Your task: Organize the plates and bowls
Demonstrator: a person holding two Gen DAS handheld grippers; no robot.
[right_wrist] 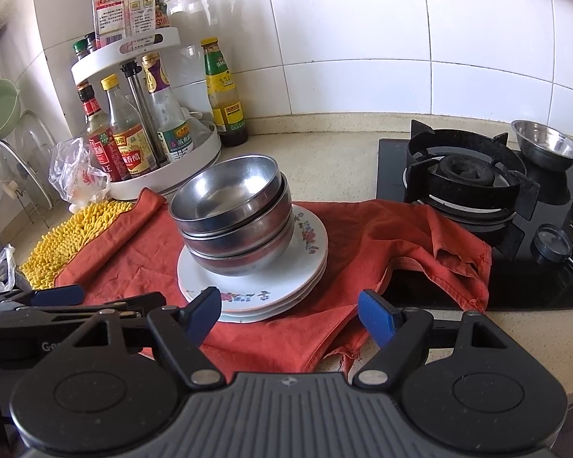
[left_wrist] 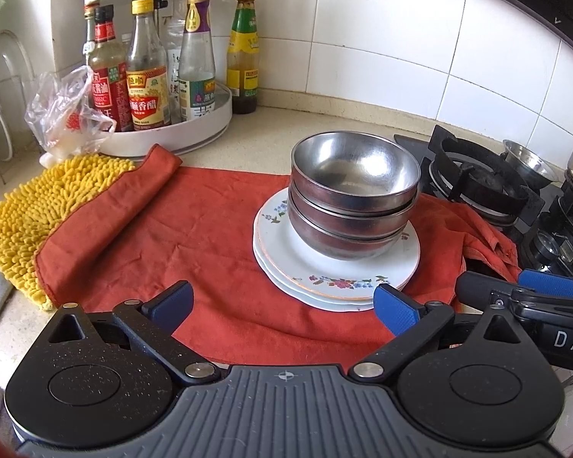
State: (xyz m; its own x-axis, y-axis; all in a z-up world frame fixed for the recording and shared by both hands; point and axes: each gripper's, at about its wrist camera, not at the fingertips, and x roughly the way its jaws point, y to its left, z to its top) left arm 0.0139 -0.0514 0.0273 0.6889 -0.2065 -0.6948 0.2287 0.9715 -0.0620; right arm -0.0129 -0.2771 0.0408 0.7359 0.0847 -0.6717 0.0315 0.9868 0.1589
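Three steel bowls [left_wrist: 353,191] sit nested on a stack of white floral plates [left_wrist: 336,271], on a red cloth [left_wrist: 172,236]. The bowls [right_wrist: 231,217] and plates [right_wrist: 256,286] also show in the right wrist view. My left gripper [left_wrist: 284,307] is open and empty, just in front of the plates. My right gripper [right_wrist: 290,315] is open and empty, its left finger close to the plates' front rim. The right gripper also shows in the left wrist view [left_wrist: 523,290], and the left gripper in the right wrist view [right_wrist: 57,297].
A white two-tier rack of sauce bottles [left_wrist: 164,95] stands at the back left, with a plastic bag [left_wrist: 65,114] and a yellow chenille mat [left_wrist: 30,221]. A gas stove [right_wrist: 473,183] lies at the right with a small steel bowl [right_wrist: 546,149] behind it. Tiled wall behind.
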